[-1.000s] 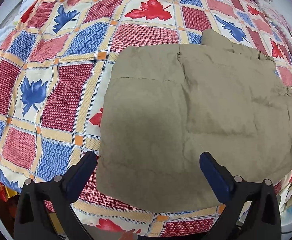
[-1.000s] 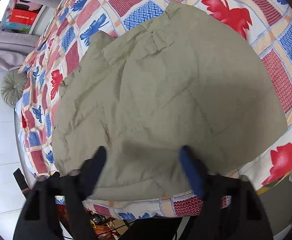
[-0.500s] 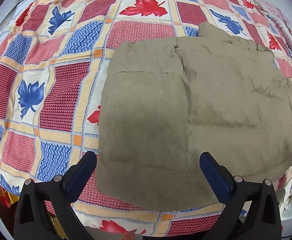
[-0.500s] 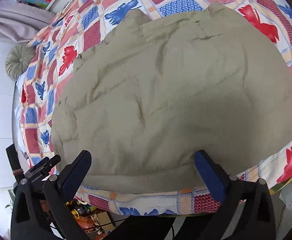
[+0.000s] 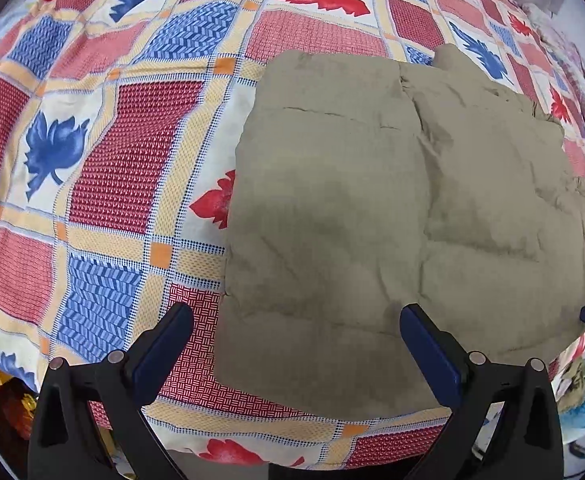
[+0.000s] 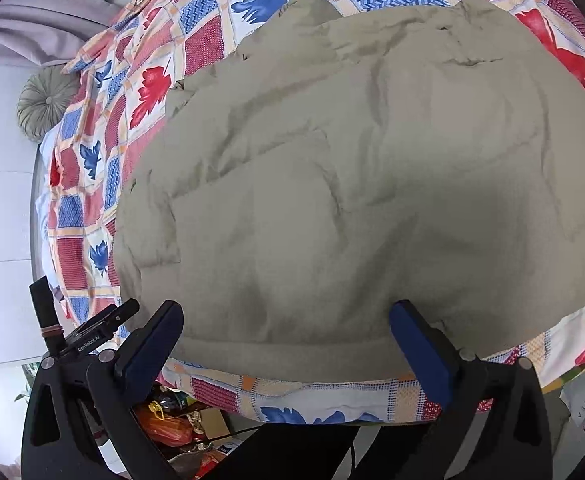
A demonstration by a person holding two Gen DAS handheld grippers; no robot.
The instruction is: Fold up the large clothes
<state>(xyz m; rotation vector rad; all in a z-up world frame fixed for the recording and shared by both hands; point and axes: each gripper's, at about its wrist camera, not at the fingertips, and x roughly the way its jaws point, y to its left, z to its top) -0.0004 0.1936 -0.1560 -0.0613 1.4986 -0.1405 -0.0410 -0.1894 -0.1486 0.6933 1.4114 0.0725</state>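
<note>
Patchwork leaf-print bedspread [image 5: 124, 184] carries an olive padded jacket [image 5: 372, 220], already folded into a rough rectangle.
Left gripper [image 5: 292, 344] and right gripper [image 6: 284, 340] both hover released, empty; perhaps one fold remains.

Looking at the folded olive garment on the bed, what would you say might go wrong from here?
The olive garment lies close to the bedspread's near edge, so a tug may drag it off. Both the left gripper and right gripper are open above puffy layers; a shallow pinch might catch only the top one.
</note>
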